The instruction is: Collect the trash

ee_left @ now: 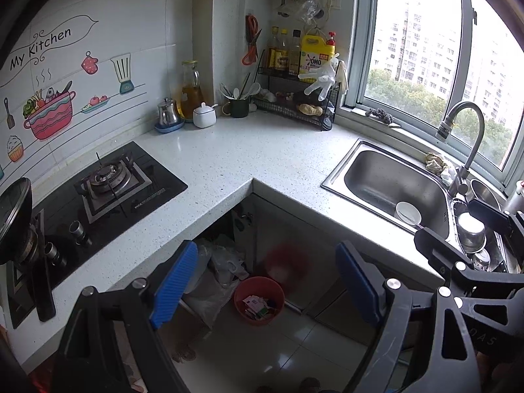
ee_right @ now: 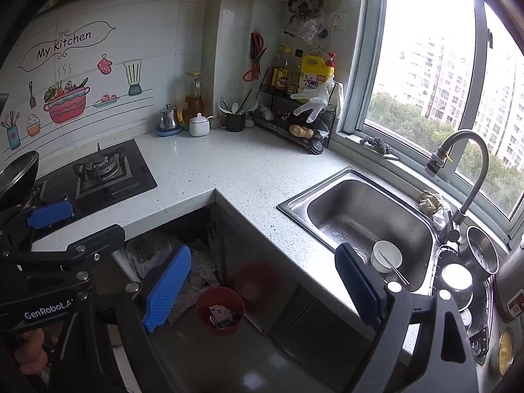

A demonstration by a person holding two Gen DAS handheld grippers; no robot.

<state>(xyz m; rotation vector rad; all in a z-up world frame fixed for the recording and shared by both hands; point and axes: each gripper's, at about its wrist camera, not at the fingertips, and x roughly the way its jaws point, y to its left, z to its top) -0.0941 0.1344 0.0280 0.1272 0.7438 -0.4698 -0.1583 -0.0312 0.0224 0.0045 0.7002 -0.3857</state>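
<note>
A red trash bin [ee_left: 258,299] stands on the floor in the corner under the L-shaped counter, with paper scraps and small packets inside; it also shows in the right wrist view [ee_right: 220,309]. My left gripper [ee_left: 267,288] is open and empty, held above the bin. My right gripper [ee_right: 262,288] is open and empty, above the floor near the bin and sink front. The right gripper's black frame [ee_left: 465,255] shows at the right of the left wrist view.
White speckled counter [ee_left: 235,154] with gas hob [ee_left: 108,183], oil jug, pots and a bottle rack [ee_left: 294,98] at the back. Steel sink [ee_right: 366,222] holds a white bowl [ee_right: 386,257]. A crumpled rag [ee_right: 430,201] lies by the tap. Plastic bags [ee_left: 222,262] sit under the counter.
</note>
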